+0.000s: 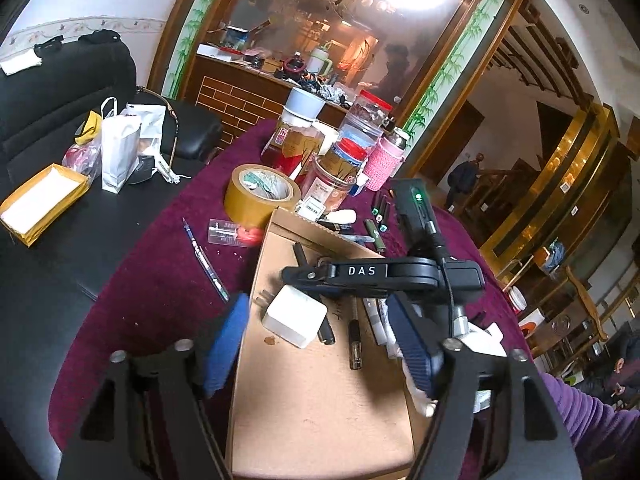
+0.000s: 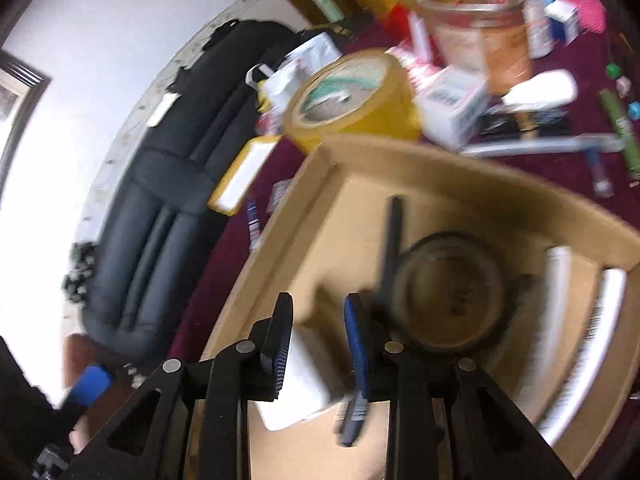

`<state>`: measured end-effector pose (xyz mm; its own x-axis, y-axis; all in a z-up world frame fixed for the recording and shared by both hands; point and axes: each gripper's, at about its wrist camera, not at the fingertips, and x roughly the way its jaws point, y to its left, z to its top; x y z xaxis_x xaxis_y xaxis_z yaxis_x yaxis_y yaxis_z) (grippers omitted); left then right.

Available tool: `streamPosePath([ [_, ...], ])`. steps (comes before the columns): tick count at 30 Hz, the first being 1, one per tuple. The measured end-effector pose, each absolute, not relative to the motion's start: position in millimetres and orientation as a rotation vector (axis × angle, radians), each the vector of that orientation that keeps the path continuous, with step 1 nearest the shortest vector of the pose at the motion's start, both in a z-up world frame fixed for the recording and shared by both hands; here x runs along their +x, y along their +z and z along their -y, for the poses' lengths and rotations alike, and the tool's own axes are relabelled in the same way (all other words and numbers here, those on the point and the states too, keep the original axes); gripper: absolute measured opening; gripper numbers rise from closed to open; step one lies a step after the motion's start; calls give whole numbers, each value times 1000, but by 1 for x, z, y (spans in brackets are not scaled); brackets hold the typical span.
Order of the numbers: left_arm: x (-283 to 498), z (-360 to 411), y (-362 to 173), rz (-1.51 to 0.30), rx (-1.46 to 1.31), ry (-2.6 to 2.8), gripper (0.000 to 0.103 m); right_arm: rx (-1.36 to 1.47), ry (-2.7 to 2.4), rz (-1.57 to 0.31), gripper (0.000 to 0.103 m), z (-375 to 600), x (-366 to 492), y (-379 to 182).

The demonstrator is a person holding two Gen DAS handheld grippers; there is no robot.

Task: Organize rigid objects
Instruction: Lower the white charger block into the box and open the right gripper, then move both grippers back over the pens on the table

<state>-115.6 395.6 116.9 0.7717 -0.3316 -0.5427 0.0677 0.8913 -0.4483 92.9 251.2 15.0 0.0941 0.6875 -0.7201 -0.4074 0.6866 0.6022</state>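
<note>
An open cardboard box lies on a maroon cloth. On its floor lie a white plug adapter and several black pens. My left gripper hovers over the box, its blue pads wide apart with nothing pressed between them. Across the box reaches my right gripper, its tips just above the adapter. In the blurred right wrist view, the right gripper stands slightly open over the white adapter, with a gap beside the pad. A round dark object and a black pen lie beyond.
A brown tape roll, jars and a pink-sleeved bottle crowd the cloth behind the box. A blue pen and green markers lie loose beside it. A black sofa with bags stands left. A purple sleeve shows at lower right.
</note>
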Motion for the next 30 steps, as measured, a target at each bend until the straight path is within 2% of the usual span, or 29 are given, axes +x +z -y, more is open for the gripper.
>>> streamPosePath([
  [2, -117, -395, 118, -654, -430, -221, 73, 287, 864, -1243, 32, -257, 92, 17],
  [4, -119, -395, 119, -651, -436, -216, 73, 199, 778, -1165, 33, -255, 89, 30],
  [7, -124, -393, 122, -646, -436, -207, 78, 270, 770, -1108, 34, -229, 90, 48],
  [11, -129, -384, 123, -644, -447, -214, 87, 269, 718, -994, 61, -183, 75, 78],
  [12, -131, -379, 122, -640, -453, -236, 88, 258, 691, -969, 64, -168, 70, 83],
  [16, -124, -352, 117, -662, -452, -321, 88, 241, 573, -890, 64, -100, 43, 98],
  [20, -117, -306, 115, -691, -408, -405, 88, 232, 463, -789, 76, -43, 14, 102],
  [23, -119, -267, 117, -689, -362, -479, 88, 198, 370, -736, 77, -6, -7, 100],
  [28, -142, -210, 143, -552, -232, -507, 88, 149, 249, -618, 79, 50, -46, 112],
  [30, -161, -192, 160, -433, -151, -482, 89, 150, 195, -562, 99, 68, -59, 117],
])
